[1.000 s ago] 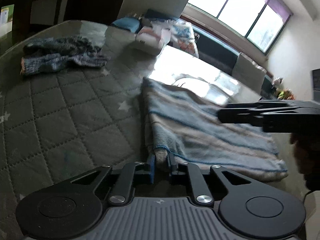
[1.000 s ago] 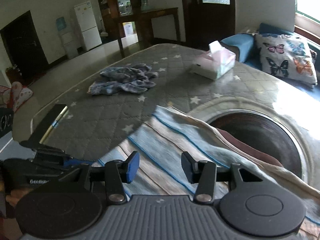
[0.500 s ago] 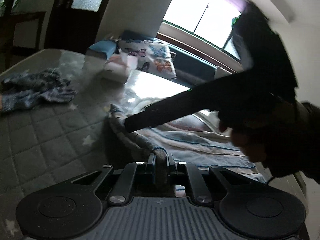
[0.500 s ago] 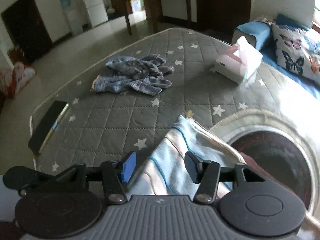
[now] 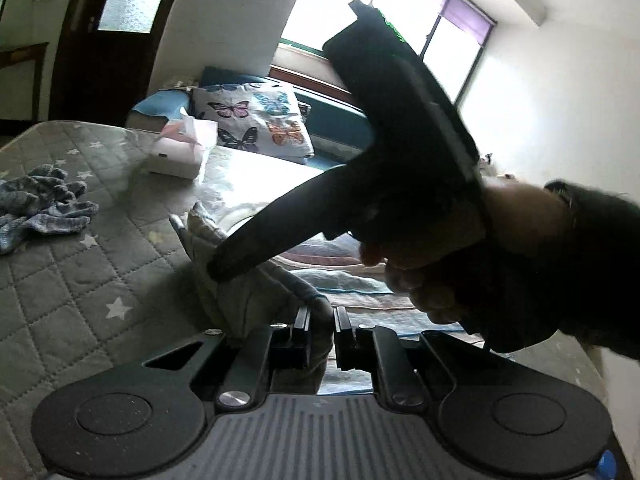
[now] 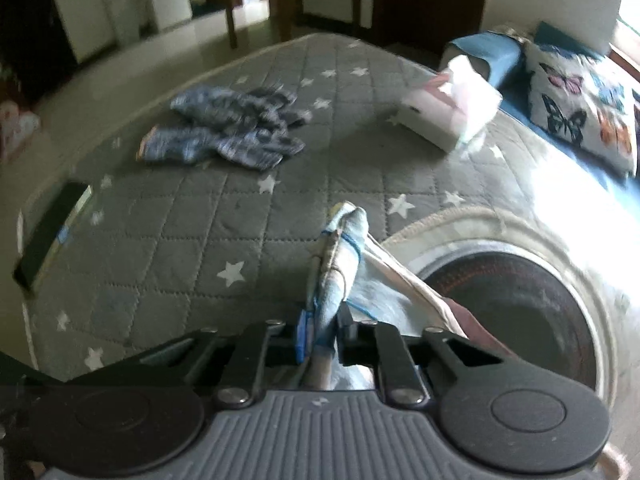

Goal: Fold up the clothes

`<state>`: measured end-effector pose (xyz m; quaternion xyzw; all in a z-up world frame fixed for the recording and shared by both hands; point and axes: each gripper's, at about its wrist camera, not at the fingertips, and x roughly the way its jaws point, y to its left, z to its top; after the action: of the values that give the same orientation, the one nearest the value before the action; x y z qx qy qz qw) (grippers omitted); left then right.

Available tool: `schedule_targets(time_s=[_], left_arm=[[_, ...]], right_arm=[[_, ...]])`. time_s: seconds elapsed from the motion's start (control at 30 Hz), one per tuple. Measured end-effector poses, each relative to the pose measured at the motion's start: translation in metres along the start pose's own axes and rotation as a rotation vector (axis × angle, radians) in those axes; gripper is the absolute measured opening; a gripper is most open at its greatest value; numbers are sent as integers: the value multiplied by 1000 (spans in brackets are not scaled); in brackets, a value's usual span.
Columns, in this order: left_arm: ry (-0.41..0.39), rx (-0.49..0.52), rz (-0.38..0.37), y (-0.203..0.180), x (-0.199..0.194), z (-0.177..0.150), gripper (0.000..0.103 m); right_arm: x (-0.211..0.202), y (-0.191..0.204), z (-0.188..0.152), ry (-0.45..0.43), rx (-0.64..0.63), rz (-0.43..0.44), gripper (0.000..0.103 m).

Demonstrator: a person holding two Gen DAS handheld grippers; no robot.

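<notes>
The towel [image 6: 340, 276] lies low in the frame's middle on the grey quilted bed [image 6: 192, 240], one corner bunched and lifted. The right gripper [image 6: 322, 338] has just closed, its fingers pinching that striped corner, likely to carry it across for a fold. The left gripper [image 5: 320, 332], jaws just eased a little wider, has a neighbouring edge of the towel [image 5: 256, 300] between its fingers, keeping the cloth taut. Blue clothes [image 6: 228, 132] wait at upper left.

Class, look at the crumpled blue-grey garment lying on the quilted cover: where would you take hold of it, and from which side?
Grip the blue-grey garment at its banded cuff end, which sticks out flat at the left of the heap. Come from above and the left: the rest is bunched, so a central grab would gather several layers.
</notes>
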<state>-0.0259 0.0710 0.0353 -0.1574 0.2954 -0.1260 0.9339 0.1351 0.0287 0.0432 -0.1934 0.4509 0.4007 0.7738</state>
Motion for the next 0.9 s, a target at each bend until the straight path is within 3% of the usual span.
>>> schedule_targets(time_s=[0.27,0.6,0.9], left_arm=[[-20,63,-88,-20,-1,5,32],[60,107,-68,-42,50,15,33],[165,148,-29,-67,118,15,33]], right_arm=[[-39,-68,-40,-122,273,105,8],[-86,-153,-123,-251,550,110,8],[-98,-206,-201,-302,744,101,8]])
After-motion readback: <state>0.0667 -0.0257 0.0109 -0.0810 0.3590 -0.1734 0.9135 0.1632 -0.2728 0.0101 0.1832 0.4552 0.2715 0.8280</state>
